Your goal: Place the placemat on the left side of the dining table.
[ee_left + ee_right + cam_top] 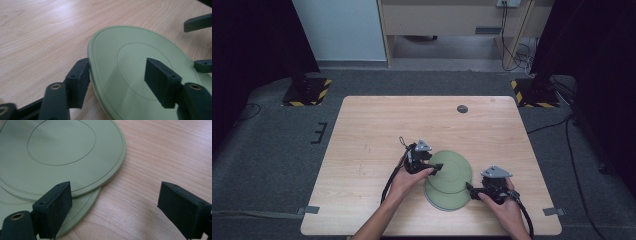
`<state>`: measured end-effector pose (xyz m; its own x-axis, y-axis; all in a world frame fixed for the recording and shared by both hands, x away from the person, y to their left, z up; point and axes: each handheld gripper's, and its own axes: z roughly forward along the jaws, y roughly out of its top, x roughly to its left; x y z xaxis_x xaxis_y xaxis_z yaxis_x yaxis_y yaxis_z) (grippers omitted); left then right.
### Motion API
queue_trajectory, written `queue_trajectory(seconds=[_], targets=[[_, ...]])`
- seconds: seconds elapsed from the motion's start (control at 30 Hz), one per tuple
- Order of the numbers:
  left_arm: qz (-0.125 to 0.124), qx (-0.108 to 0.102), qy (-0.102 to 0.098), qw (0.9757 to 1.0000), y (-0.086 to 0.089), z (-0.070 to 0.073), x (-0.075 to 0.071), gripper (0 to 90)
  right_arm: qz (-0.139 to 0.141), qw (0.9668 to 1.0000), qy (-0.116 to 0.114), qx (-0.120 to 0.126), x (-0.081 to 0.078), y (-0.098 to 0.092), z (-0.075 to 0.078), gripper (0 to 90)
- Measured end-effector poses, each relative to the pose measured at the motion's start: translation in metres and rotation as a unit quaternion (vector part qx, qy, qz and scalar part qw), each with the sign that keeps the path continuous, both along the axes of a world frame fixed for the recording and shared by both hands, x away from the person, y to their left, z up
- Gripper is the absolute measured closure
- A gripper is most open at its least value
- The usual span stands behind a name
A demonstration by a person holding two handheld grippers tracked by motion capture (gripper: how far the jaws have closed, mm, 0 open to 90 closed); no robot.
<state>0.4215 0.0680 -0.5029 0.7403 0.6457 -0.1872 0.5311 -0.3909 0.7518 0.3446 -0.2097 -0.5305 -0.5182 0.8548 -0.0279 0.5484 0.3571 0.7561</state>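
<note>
Two pale green plates lie overlapped on the wooden table (pixel 377 130), the upper plate (pixel 453 167) partly covering the lower plate (pixel 446 200). My left gripper (pixel 438 167) is at the upper plate's left rim. In the left gripper view one pad (pixel 78 80) rests against the rim of the upper plate (pixel 132 47) while the other pad (pixel 160 82) hovers over its face; my left gripper (pixel 117 65) is open. My right gripper (pixel 469 188) stands open by the plates' right side. In its own view my right gripper (pixel 115 187) has one jaw above the lower plate (pixel 82 202) and one over bare wood.
A small dark round disc (pixel 462 108) sits near the table's far edge. Black stands with striped bases (pixel 307 92) flank the far corners on the floor. The table's left half and far side are bare wood. The right gripper's jaw tip (pixel 197 22) shows beyond the plate.
</note>
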Motion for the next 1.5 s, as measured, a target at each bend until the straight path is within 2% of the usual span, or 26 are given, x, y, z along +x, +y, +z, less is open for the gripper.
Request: queue_trajectory(seconds=[0.2,0.23,0.3,0.37,0.47,0.6,0.63,0.7,0.8,0.87,1.0,1.2,1.5], targets=[[0.004,-0.002,0.000,1.0000,0.0024,0.0013,-0.0001,49.5,-0.002,1.0000,0.001,0.001,0.0006,-0.0001,-0.0002,11.3],[0.006,-0.013,0.001,0.9999,0.0046,0.0034,-0.0002,51.8,-0.003,1.0000,0.002,0.001,0.0005,0.0000,-0.0002,11.2],[0.008,-0.022,0.001,0.9997,0.0058,0.0053,-0.0008,56.2,-0.003,1.0000,0.001,0.000,0.0003,0.0002,-0.0001,11.1],[0.012,-0.027,-0.003,0.9996,0.0064,0.0069,-0.0016,61.5,-0.004,1.0000,0.001,-0.001,0.0004,0.0002,-0.0001,10.6],[0.012,-0.030,-0.008,0.9994,0.0053,0.0076,-0.0028,63.9,-0.005,1.0000,0.001,-0.001,0.0009,0.0004,-0.0002,9.7],[0.009,-0.036,-0.005,0.9993,0.0067,0.0084,-0.0030,68.8,-0.006,1.0000,0.001,-0.002,0.0009,0.0005,-0.0002,9.4],[0.003,-0.044,0.002,0.9990,0.0080,0.0089,-0.0028,70.7,-0.007,1.0000,0.002,-0.001,0.0009,0.0006,-0.0002,9.1],[-0.002,-0.044,0.007,0.9990,0.0078,0.0086,-0.0031,73.5,-0.008,1.0000,0.003,-0.001,0.0011,0.0005,-0.0002,8.8],[-0.014,-0.038,0.017,0.9990,0.0048,0.0061,-0.0033,76.3,-0.008,1.0000,0.003,-0.001,0.0011,0.0005,-0.0002,8.8],[-0.012,-0.023,0.008,0.9996,0.0005,0.0057,-0.0048,76.3,-0.007,1.0000,0.001,-0.002,0.0012,0.0006,-0.0003,8.7],[-0.009,-0.038,0.011,0.9992,0.0027,0.0090,-0.0043,77.6,-0.007,1.0000,0.000,-0.003,0.0011,0.0007,-0.0002,8.8],[-0.003,-0.027,0.011,0.9996,0.0024,0.0048,-0.0039,79.8,-0.008,1.0000,-0.001,-0.003,0.0012,0.0011,-0.0004,8.7],[0.003,-0.040,0.001,0.9992,0.0034,0.0103,-0.0061,82.9,-0.020,0.9998,0.007,0.006,0.0042,-0.0021,-0.0005,8.2]])
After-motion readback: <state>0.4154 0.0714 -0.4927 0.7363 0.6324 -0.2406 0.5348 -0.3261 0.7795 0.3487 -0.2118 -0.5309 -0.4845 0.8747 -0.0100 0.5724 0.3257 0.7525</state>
